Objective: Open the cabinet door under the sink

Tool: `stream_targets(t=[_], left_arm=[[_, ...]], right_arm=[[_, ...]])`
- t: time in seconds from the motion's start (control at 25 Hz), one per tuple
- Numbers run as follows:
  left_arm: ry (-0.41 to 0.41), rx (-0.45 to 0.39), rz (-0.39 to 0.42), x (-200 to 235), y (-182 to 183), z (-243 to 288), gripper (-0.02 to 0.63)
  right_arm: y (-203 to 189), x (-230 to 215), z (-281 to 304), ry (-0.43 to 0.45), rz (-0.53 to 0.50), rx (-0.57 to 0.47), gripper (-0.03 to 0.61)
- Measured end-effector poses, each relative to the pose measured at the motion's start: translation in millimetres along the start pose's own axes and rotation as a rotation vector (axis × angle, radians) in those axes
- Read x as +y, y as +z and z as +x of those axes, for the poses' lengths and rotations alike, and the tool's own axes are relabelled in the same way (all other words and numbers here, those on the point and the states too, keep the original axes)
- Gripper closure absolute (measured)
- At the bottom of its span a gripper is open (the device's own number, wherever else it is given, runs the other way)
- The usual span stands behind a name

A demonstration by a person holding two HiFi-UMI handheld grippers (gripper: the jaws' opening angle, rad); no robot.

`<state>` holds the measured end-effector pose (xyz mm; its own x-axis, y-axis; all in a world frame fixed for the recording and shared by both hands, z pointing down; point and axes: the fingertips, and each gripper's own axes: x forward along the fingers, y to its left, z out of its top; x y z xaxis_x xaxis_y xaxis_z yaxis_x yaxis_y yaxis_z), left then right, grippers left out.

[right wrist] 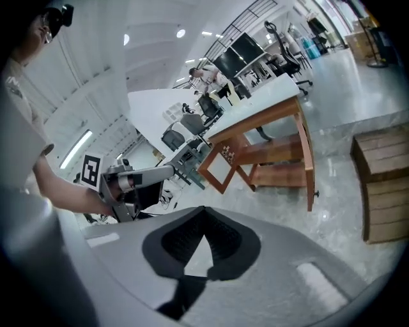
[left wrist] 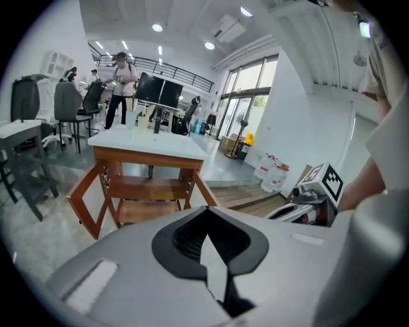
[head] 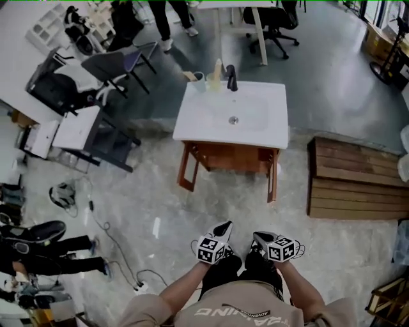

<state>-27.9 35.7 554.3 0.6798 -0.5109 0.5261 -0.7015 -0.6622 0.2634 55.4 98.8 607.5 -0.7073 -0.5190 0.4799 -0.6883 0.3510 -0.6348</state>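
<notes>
Left hand-held gripper (head: 226, 225) & right hand-held gripper (head: 257, 235): both pressed together, empty, near body. Cabinet (head: 233, 156) far, under sink (head: 259, 108); doors (head: 185, 167) look swung out. Stiff hinged wood, prob. light; grab by knob (right wrist: 316, 193).

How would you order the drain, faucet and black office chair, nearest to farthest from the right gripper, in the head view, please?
1. Drain, in the sink middle.
2. Faucet, at the sink's far edge.
3. Black office chair, beyond it, top right.

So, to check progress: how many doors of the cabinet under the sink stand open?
2. The left door swings out at the cabinet's left corner; the right door swings out at its right corner. No further door shows.
</notes>
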Motion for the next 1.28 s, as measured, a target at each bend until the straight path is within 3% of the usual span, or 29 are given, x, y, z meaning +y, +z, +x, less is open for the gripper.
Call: stream_targets(t=[0.2,0.52,0.8,1.28], left_arm=[[0.038,-0.117,0.010,3,50,-22,0.595],[0.058,-0.202,0.042,4,97,-42,0.595],[0.066,-0.293,0.061,6,141,-61,0.595],[0.049,-0.501,0.142,-7,232,-116,0.595]], right_arm=[[52,15,-19,-0.019,-0.204,-0.031,0.577],[114,46,-54,-0.050,-0.384,-0.132,0.577],[150,75,-61,-0.049,-0.446,-0.197,0.577],[243,128,-113,-0.139,-0.599,-0.431,0.577]])
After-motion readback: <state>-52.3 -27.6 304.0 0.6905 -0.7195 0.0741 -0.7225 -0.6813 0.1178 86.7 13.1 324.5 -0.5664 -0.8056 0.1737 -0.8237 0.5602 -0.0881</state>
